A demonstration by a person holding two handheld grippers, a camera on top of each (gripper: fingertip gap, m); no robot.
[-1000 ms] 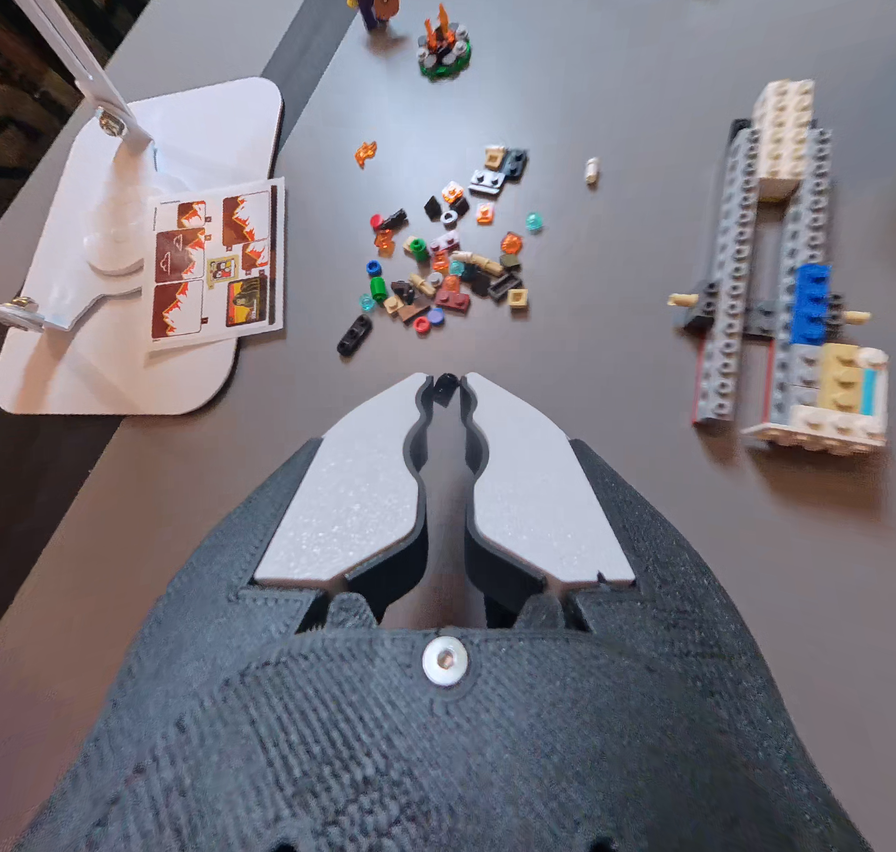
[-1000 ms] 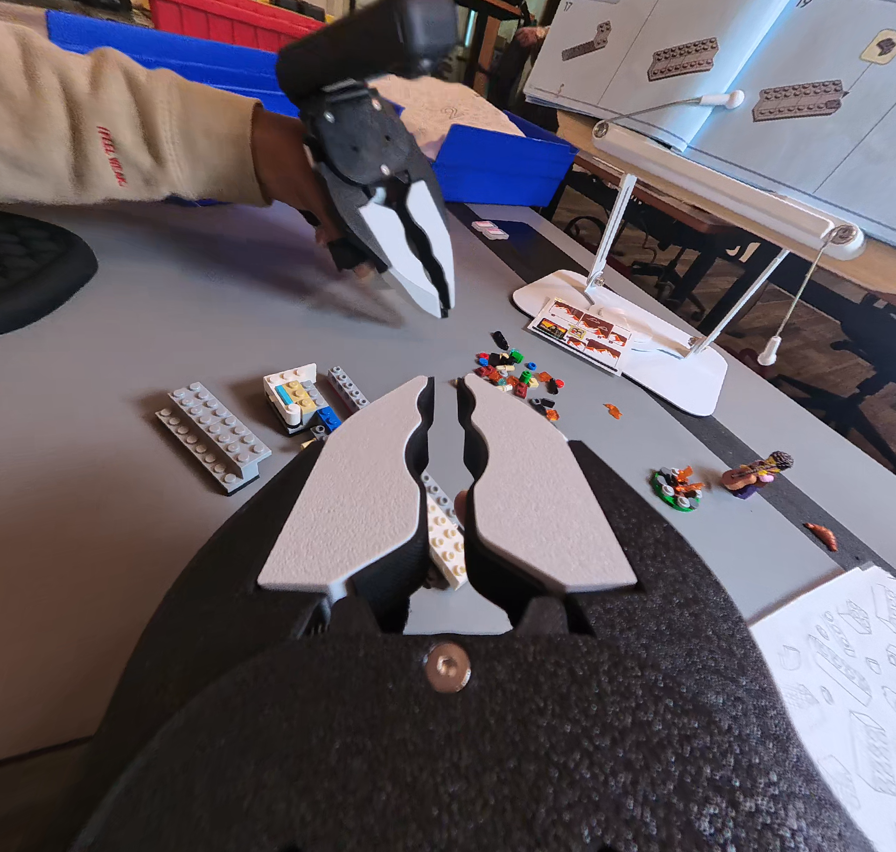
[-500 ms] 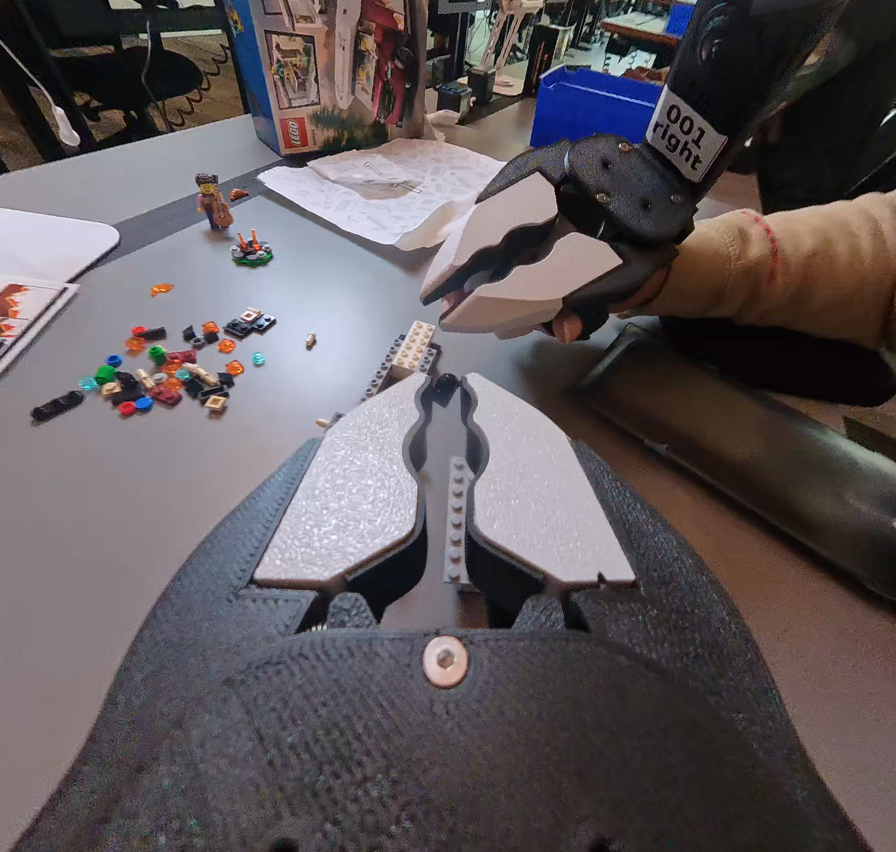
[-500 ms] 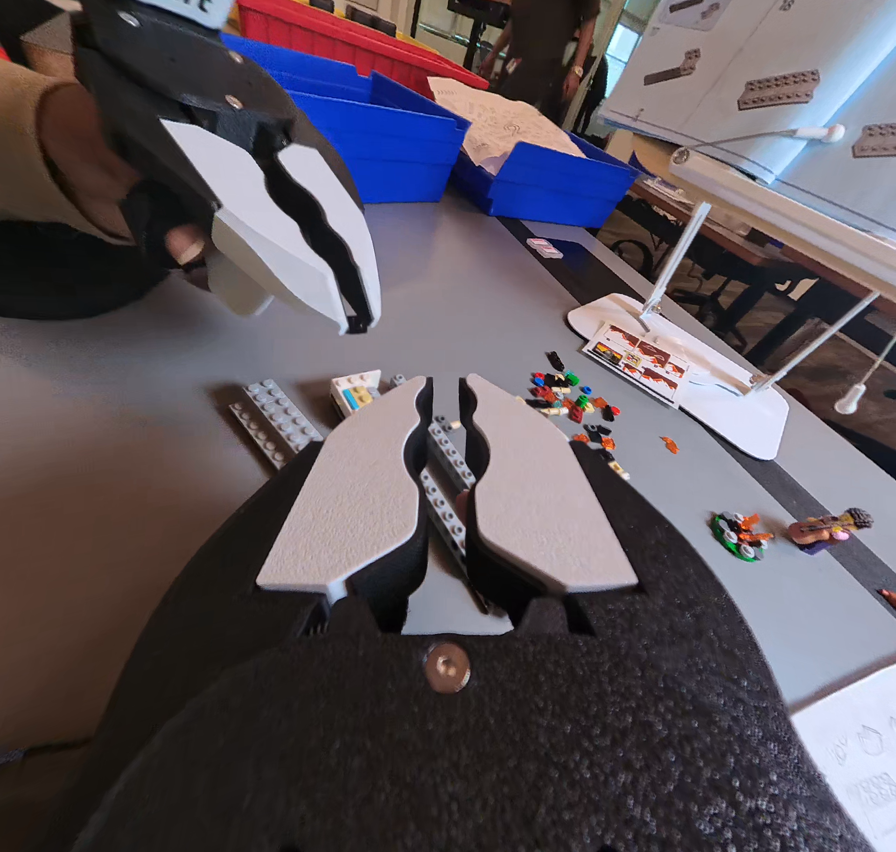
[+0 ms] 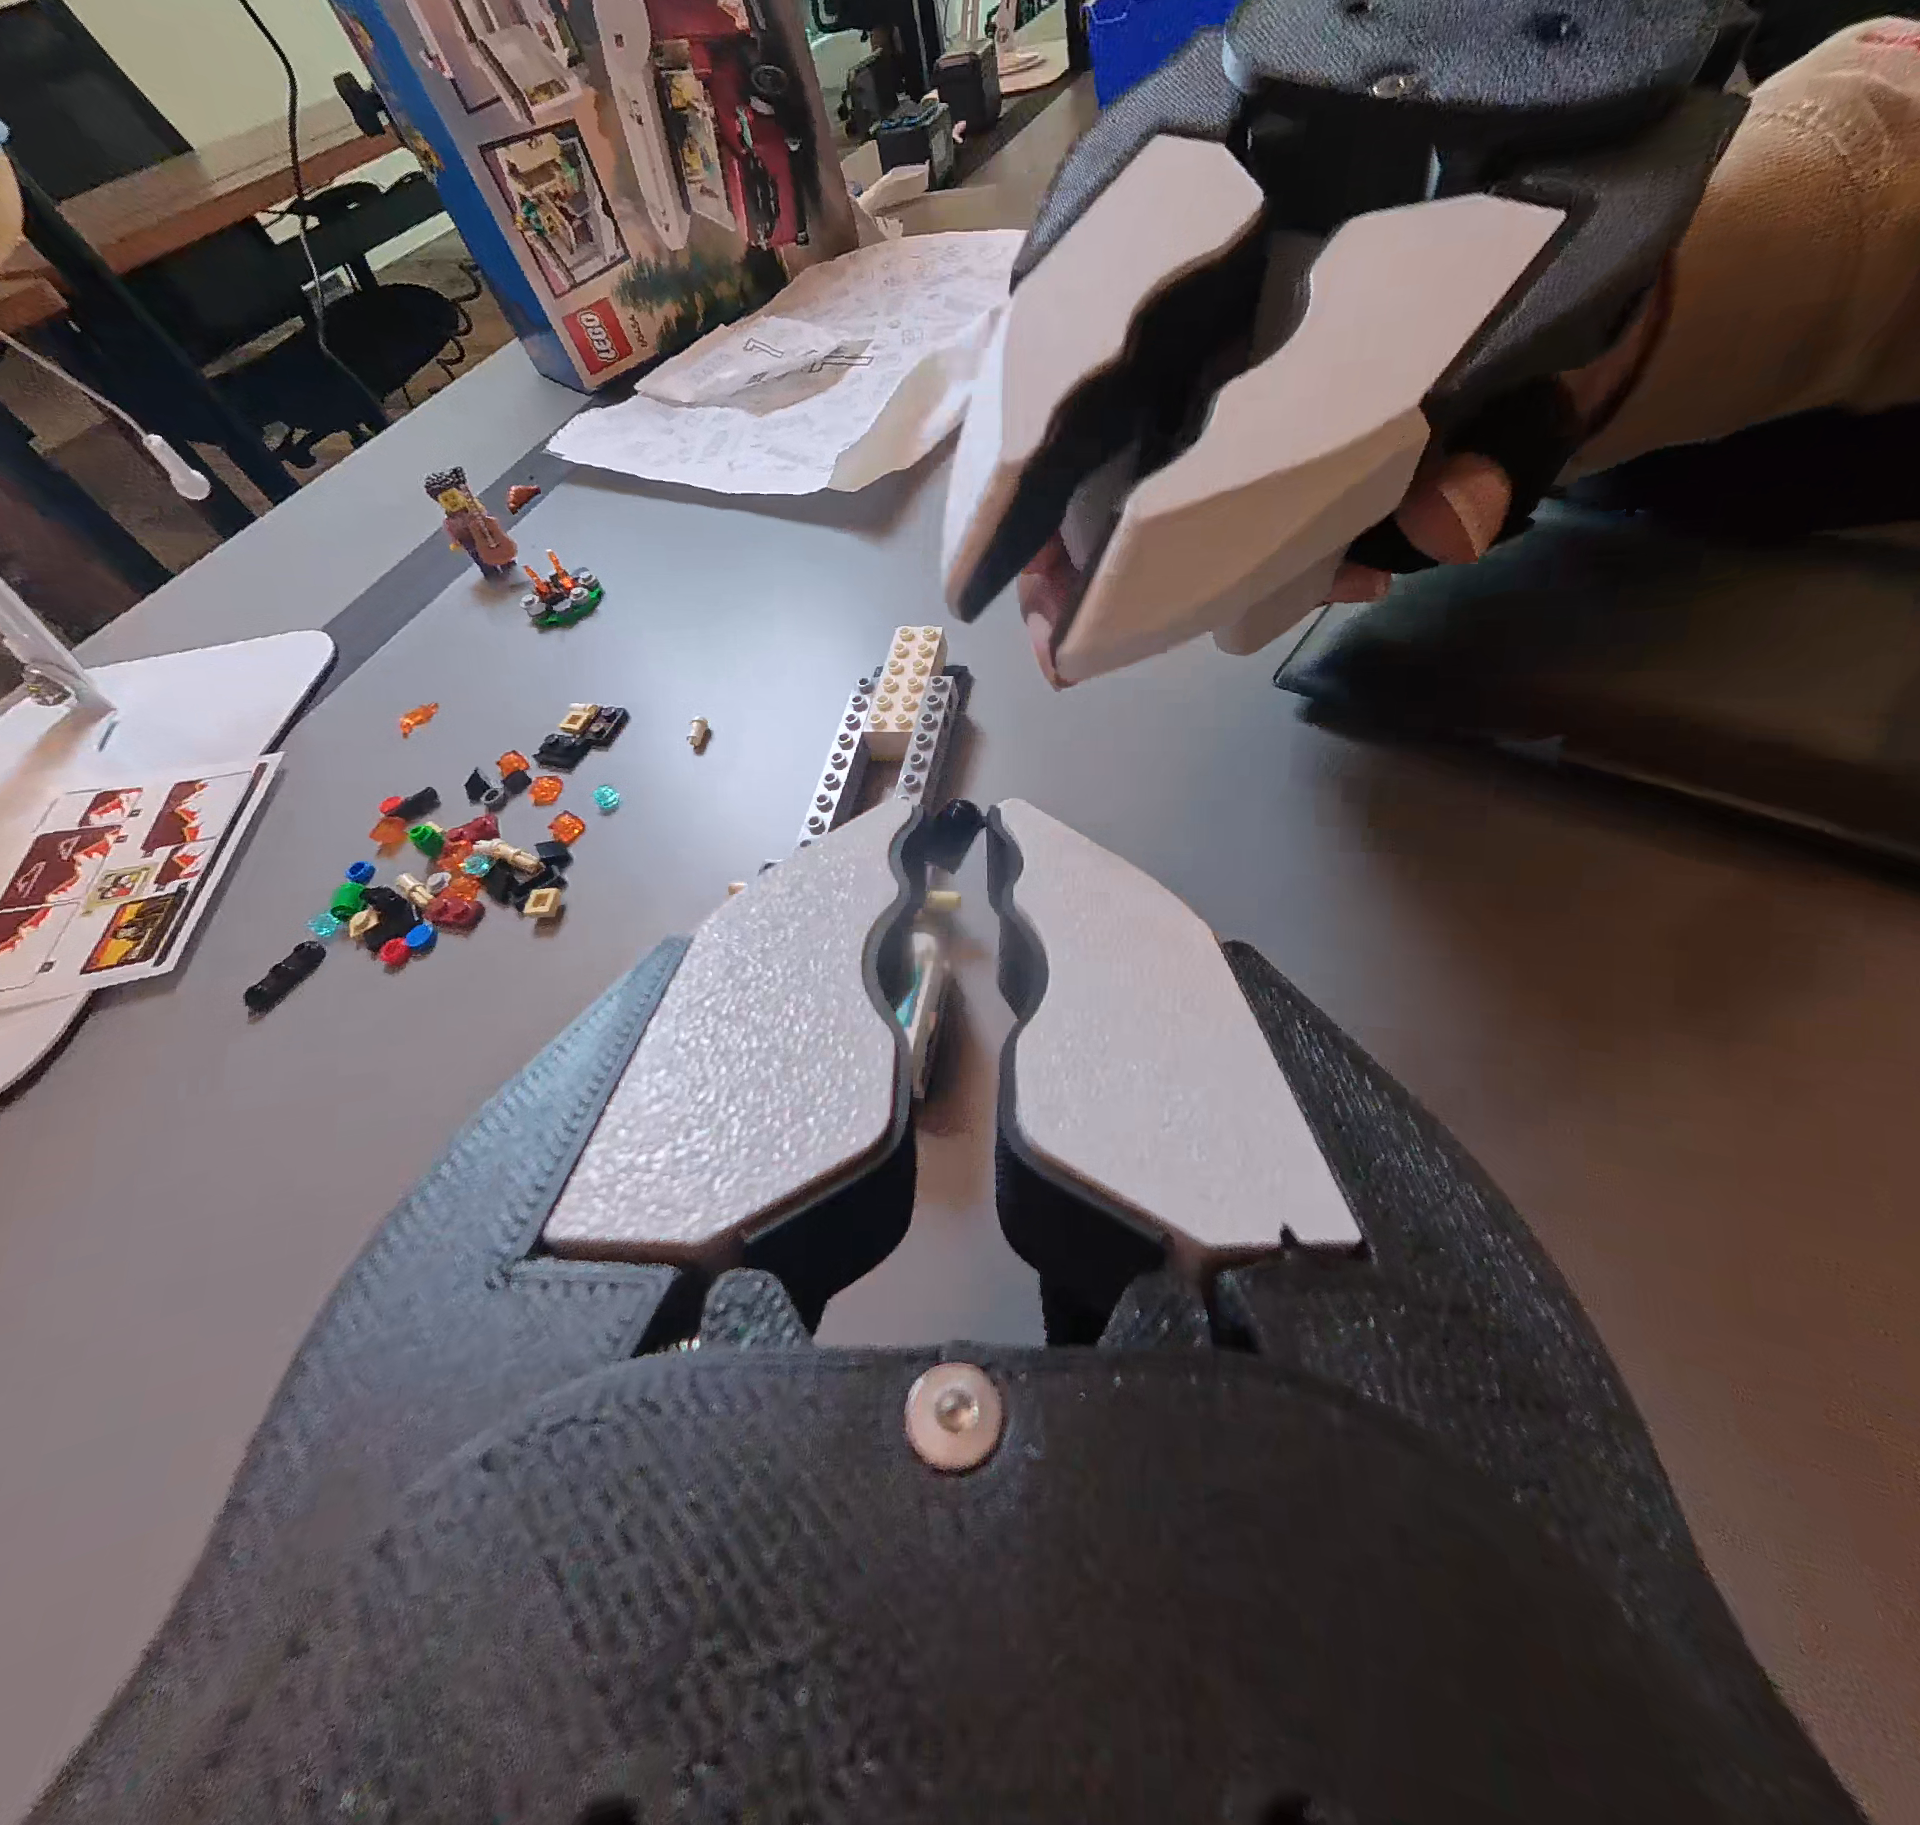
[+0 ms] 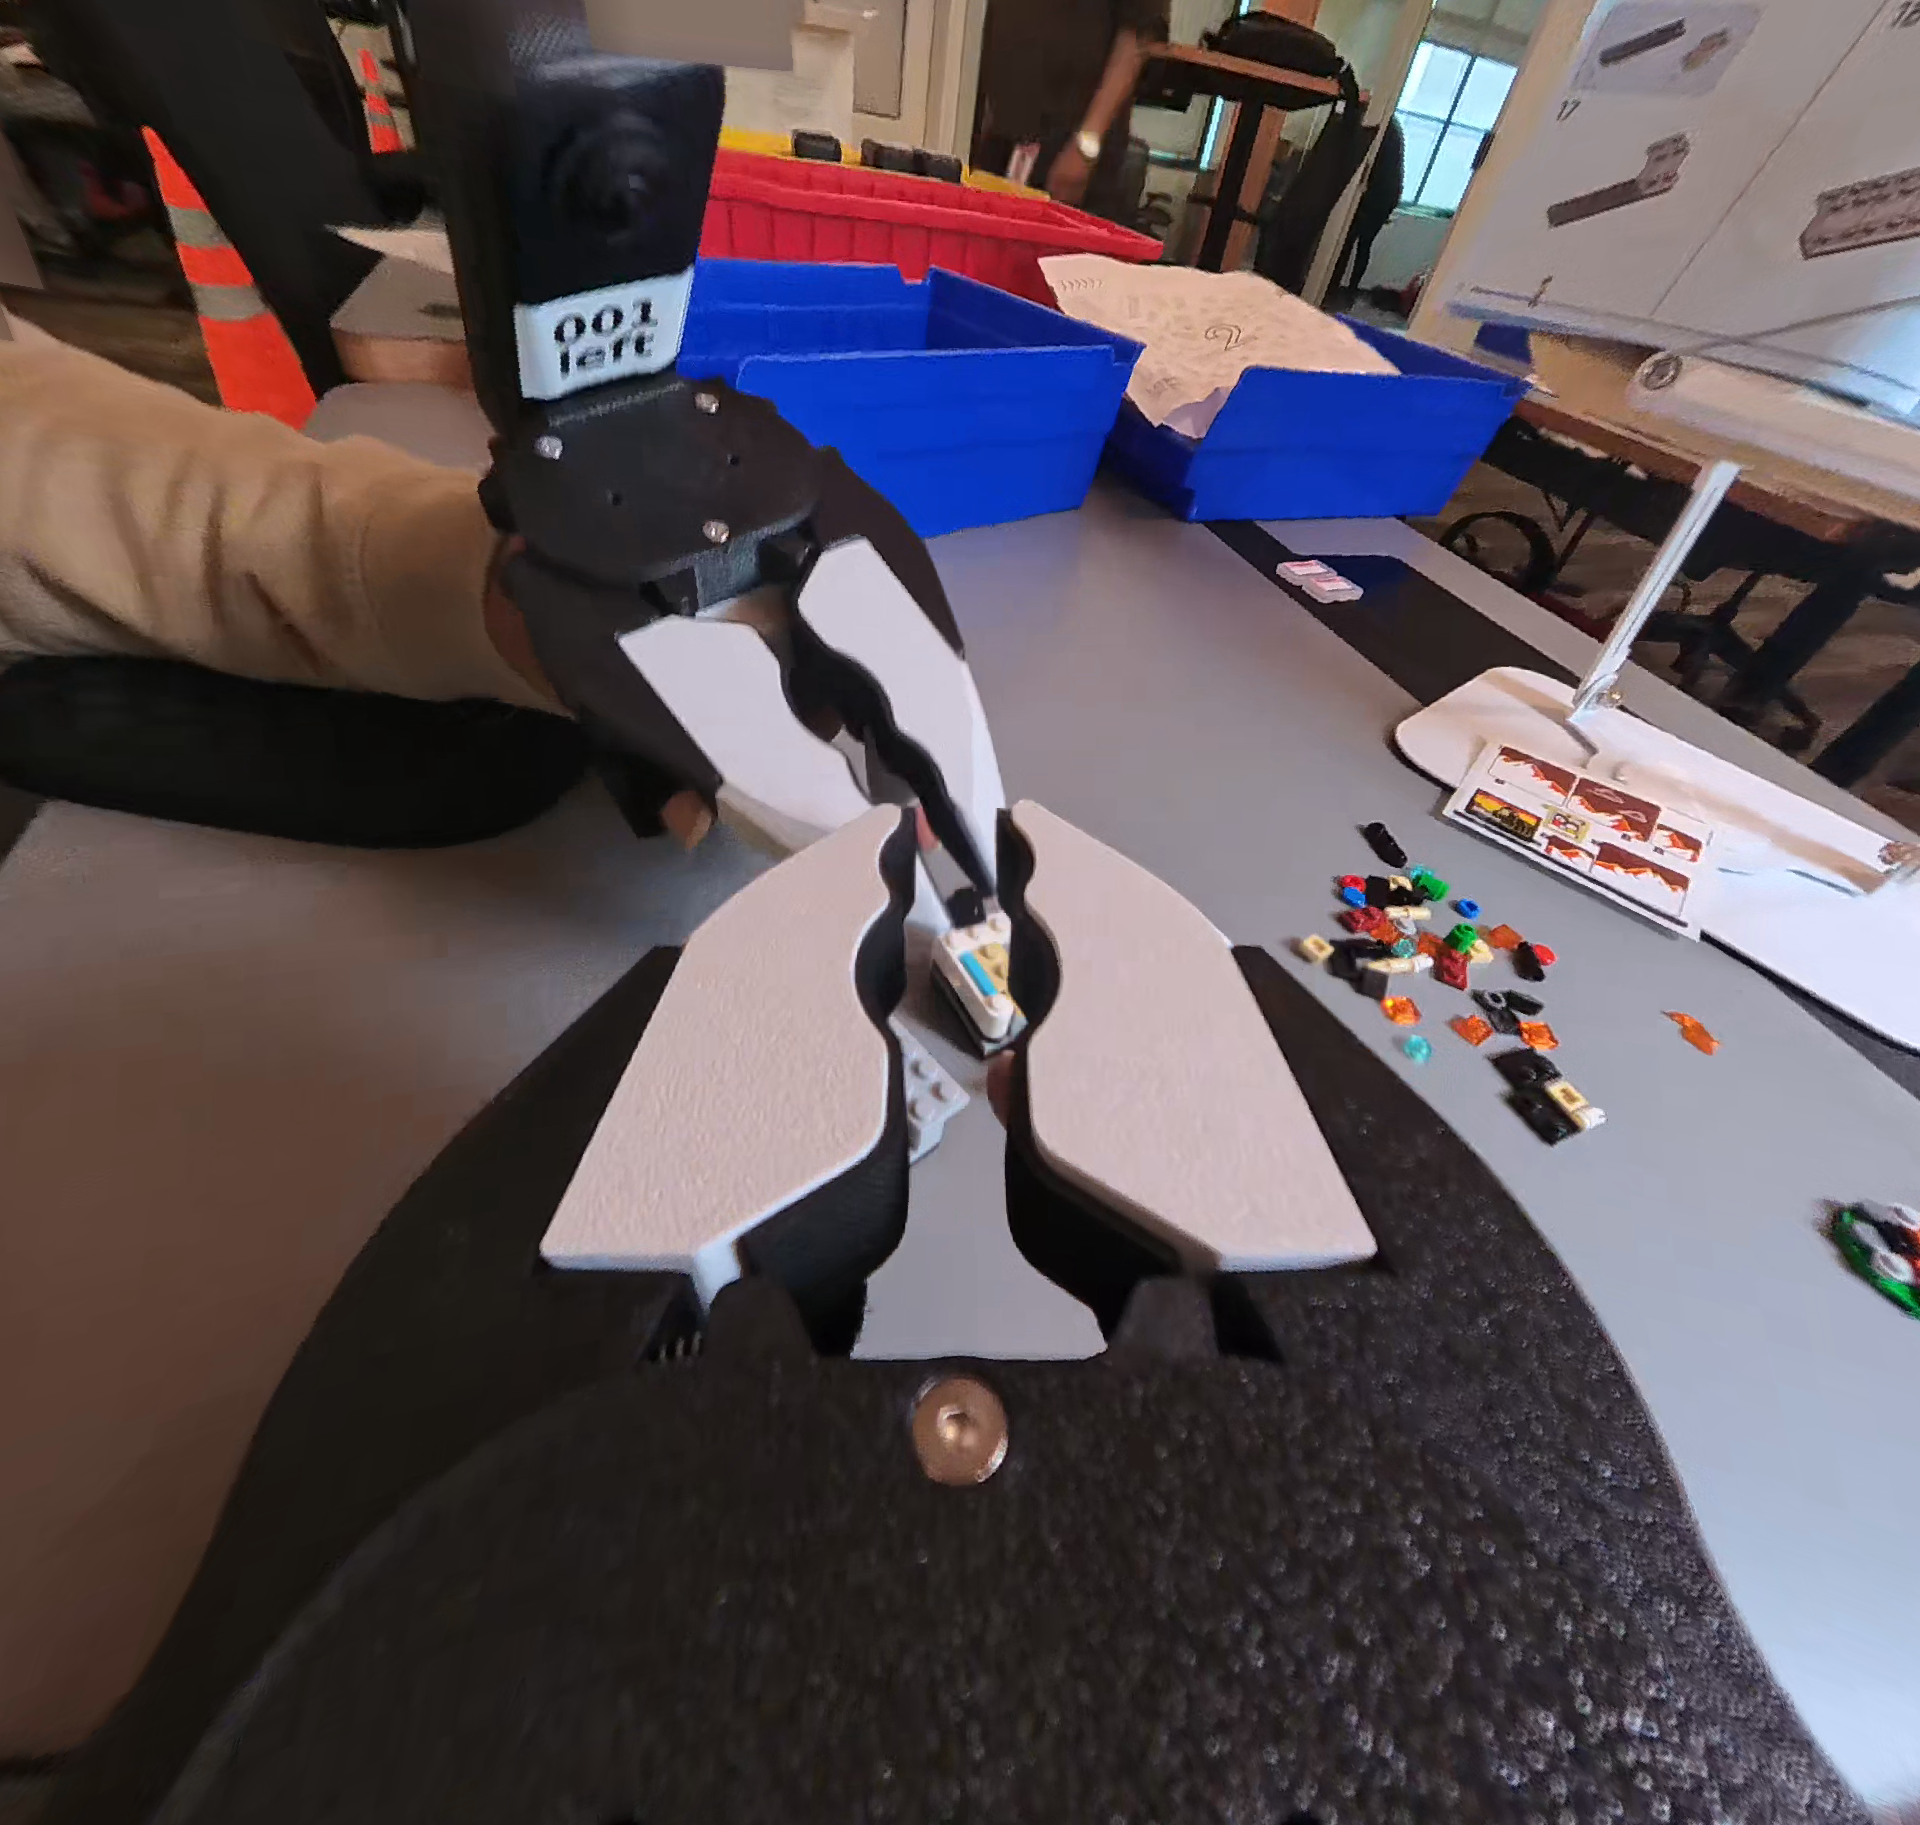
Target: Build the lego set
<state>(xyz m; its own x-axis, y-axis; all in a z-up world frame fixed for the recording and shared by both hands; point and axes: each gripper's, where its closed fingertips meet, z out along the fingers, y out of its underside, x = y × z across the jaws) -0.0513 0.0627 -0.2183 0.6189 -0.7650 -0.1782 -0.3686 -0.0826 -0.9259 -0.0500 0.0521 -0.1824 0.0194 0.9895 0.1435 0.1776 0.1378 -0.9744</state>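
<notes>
The lego build [image 5: 896, 726], two long grey beams with a tan brick on top, lies on the grey table; its white and blue end [image 6: 979, 975] shows in the right wrist view. My left gripper [image 5: 952, 826] is shut on a small black piece [image 5: 954, 823] and holds it just above that end. The left gripper [image 6: 971, 897] with the black piece [image 6: 966, 905] also shows in the right wrist view. My right gripper [image 6: 956, 825] hovers over the build facing the left one, its jaws a narrow gap apart with nothing between them. It also shows in the left wrist view [image 5: 1013, 637].
A pile of small coloured pieces [image 5: 457, 866] and a sticker sheet [image 5: 104, 871] on a white stand base lie left of the build. A grey plate [image 6: 930, 1089], a minifigure [image 5: 473, 523], a campfire model [image 5: 561, 596], the set's box [image 5: 613, 113] and blue bins [image 6: 935, 404] surround it. Less than 4 cm separates the two grippers' tips. From the left gripper's tips to the campfire model [image 5: 561, 596] is close to 25 cm.
My left gripper carried the black piece from beside the pile over to the build's white end. My right gripper came closer, over the build, facing the left one.
</notes>
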